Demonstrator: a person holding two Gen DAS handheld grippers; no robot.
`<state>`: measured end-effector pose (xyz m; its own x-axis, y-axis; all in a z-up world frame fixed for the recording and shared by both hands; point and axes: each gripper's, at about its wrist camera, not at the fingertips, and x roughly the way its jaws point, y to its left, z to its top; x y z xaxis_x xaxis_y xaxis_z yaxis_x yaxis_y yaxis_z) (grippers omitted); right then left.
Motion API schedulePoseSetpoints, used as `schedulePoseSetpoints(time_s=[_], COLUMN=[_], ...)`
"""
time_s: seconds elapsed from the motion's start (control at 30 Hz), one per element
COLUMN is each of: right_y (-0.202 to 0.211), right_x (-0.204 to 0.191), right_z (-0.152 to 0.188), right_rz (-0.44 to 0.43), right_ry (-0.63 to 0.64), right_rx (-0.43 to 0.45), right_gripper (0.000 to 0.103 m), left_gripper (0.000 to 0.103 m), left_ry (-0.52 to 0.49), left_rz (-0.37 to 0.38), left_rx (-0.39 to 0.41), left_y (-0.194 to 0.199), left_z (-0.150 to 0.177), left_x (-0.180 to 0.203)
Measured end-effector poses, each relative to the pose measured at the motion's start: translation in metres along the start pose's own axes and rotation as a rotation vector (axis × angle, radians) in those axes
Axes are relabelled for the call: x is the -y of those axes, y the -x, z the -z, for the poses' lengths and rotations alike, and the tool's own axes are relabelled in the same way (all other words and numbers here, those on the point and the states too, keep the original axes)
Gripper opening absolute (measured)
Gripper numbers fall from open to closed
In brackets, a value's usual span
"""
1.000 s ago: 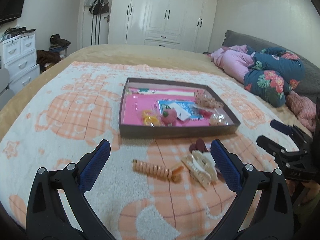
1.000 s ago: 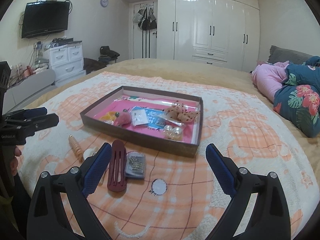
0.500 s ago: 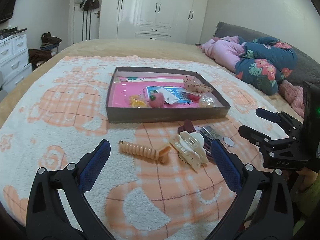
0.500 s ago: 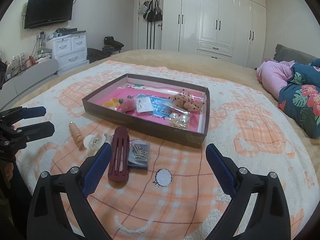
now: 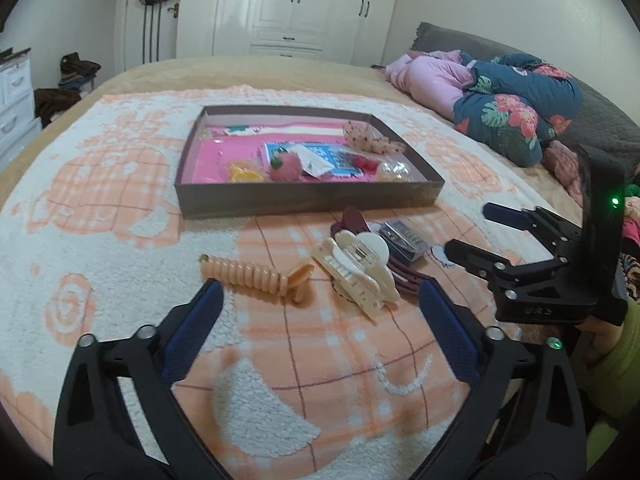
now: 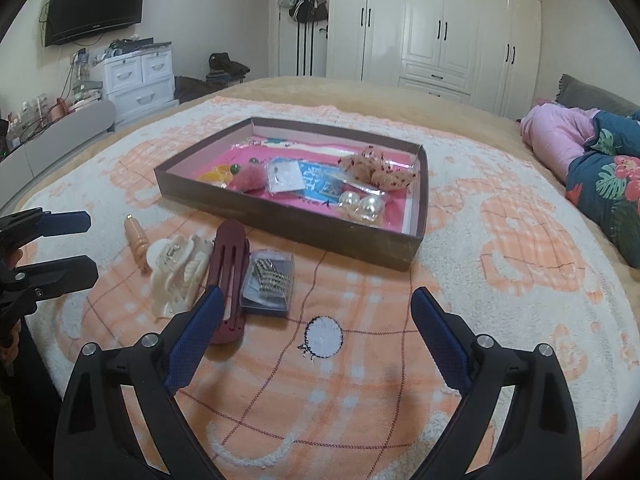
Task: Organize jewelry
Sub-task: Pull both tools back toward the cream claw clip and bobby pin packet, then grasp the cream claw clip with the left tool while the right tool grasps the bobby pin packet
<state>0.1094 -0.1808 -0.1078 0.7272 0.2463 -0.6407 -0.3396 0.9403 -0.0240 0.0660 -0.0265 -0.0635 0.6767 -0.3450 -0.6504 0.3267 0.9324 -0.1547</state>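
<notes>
A shallow brown box with a pink floor holds several hair pieces and cards. In front of it on the blanket lie a peach spiral clip, a cream claw clip, a maroon clip and a small clear case of pins. My left gripper is open, just short of the peach and cream clips. My right gripper is open, just short of the maroon clip and the case.
All lies on an orange and white blanket on a bed. Pink and floral bedding is piled at the right. White wardrobes stand behind, a drawer unit and a TV at the left.
Both grippers have moved forward and down toward the loose clips, which now appear larger and nearer. Both stay open. Nothing on the blanket has moved.
</notes>
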Motion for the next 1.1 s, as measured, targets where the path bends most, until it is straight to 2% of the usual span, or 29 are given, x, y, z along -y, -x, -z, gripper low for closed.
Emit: schedulePoseSetpoints(time_s=[0.2,0.4,0.73,0.9,0.97,1.1], right_y=[-0.012,-0.019,-0.028,-0.040,-0.046,-0.053], right_x=[0.004,0.004,0.001,0.000,0.002,0.005], right_z=[0.004,0.003,-0.006,-0.013,-0.015,-0.015], right_rz=[-0.050,-0.083,-0.137,-0.183,-0.199,-0.219], right_ry=[-0.027,-0.036,-0.031,-0.048,-0.067,-0.080], right_rx=[-0.041,-0.055,-0.075,-0.108,-0.124,-0.141], right_gripper=[0.079,0.073,0.071,0.064,0.057,0.050], left_gripper=[0.061,0.052,0.049,0.049,0.049,0.049], left_ry=[-0.008,-0.031,-0.008,-0.007,-0.008,-0.008], left_rz=[0.050,0.083,0.092,0.097,0.097,0.103], left_rx=[-0.056,-0.087,-0.105,-0.108,-0.109,-0.111], left_y=[-0.013,-0.023,-0.031,-0.032,-0.034,-0.036], left_z=[0.006,0.009,0.010,0.010,0.010,0.009], left_x=[0.005,0.014,0.009,0.009,0.009,0.012])
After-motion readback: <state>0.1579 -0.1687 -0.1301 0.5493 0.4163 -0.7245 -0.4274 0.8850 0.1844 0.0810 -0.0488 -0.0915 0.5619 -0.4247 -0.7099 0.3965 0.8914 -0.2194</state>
